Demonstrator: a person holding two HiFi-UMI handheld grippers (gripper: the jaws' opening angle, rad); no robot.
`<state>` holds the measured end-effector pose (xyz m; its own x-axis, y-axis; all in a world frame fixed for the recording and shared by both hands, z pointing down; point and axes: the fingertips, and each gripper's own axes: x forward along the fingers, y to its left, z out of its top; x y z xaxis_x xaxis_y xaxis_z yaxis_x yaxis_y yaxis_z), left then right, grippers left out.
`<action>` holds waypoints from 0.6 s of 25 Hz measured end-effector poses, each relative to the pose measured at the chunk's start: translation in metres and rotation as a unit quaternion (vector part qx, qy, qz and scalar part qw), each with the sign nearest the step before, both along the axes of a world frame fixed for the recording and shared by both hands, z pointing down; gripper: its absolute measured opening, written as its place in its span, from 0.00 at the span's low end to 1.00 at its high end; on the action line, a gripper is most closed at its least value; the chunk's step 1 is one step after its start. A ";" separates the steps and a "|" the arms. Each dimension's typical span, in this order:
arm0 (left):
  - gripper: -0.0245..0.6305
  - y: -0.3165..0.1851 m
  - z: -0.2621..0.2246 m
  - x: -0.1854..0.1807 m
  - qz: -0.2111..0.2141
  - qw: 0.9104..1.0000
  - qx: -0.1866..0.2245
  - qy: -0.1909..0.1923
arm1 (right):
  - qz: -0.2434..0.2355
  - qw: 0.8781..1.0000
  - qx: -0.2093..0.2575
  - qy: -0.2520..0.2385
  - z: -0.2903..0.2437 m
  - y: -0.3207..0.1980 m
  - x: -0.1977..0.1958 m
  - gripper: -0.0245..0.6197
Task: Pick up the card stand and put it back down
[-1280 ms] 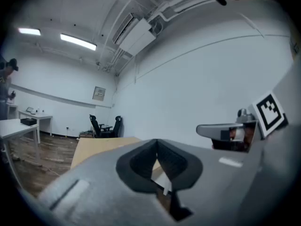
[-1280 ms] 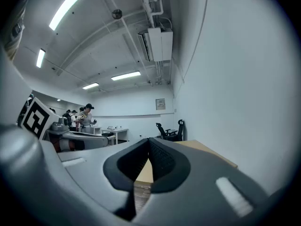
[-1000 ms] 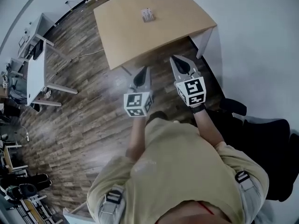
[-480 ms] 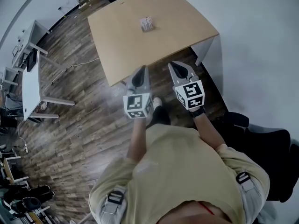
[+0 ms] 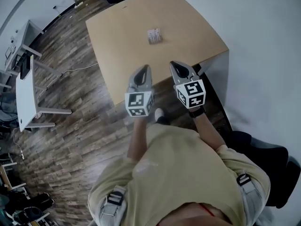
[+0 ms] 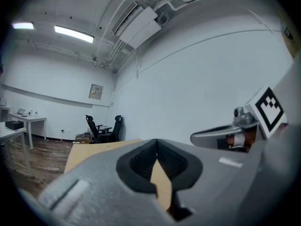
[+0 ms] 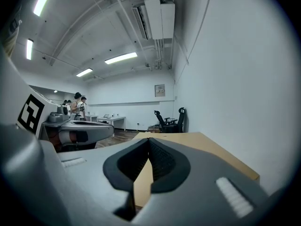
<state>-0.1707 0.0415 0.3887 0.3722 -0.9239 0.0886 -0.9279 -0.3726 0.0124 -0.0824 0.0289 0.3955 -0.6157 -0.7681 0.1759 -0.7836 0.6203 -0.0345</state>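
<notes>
A person (image 5: 188, 173) in a yellow shirt stands at the near edge of a light wood tabletop (image 5: 122, 27) and holds a gripper in each hand. The card stand (image 5: 154, 36) sits on the tabletop, about in the middle. It is small and pale, and it is too far off to see more of it. Nothing touches it. The left gripper (image 5: 146, 68) is at the near edge of the tabletop, well apart from the card stand. Its jaws are squeezed shut and there is nothing between them. The right gripper (image 5: 177, 66) is just beside it, at the same edge. Its jaws are closed tight too, and they hold nothing. Both grippers point across the tabletop toward the far side. The tabletop has nothing else on it. It stands with one side near a white wall (image 5: 263, 32). The floor (image 5: 80, 126) is dark wood planks. A white desk (image 5: 26, 84) stands off to the left. A black chair (image 5: 263, 149) is close behind the person, on the right. Past the far end of the tabletop are two more black chairs (image 6: 101, 126). Some people (image 7: 77, 102) stand far back in the room.
</notes>
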 end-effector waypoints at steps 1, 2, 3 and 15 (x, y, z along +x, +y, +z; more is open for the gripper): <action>0.04 -0.012 0.005 -0.007 0.001 1.000 -0.005 0.000 | -0.001 1.000 -0.003 0.004 0.004 -0.011 -0.009 0.05; 0.04 -0.023 0.010 -0.013 0.002 1.000 -0.012 0.000 | -0.003 1.000 -0.006 0.007 0.007 -0.022 -0.017 0.05; 0.04 -0.033 0.014 -0.018 0.004 1.000 -0.019 0.003 | -0.003 1.000 -0.009 0.010 0.010 -0.032 -0.024 0.05; 0.04 -0.117 0.072 -0.052 0.052 0.997 -0.058 0.024 | 0.018 0.998 -0.057 0.016 0.060 -0.120 -0.061 0.05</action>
<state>-0.2230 -0.0751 0.4608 0.4722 -0.8646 0.1721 -0.8815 -0.4608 0.1033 -0.1439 -0.0911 0.4557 -0.5802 -0.7638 0.2828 -0.8075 0.5848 -0.0772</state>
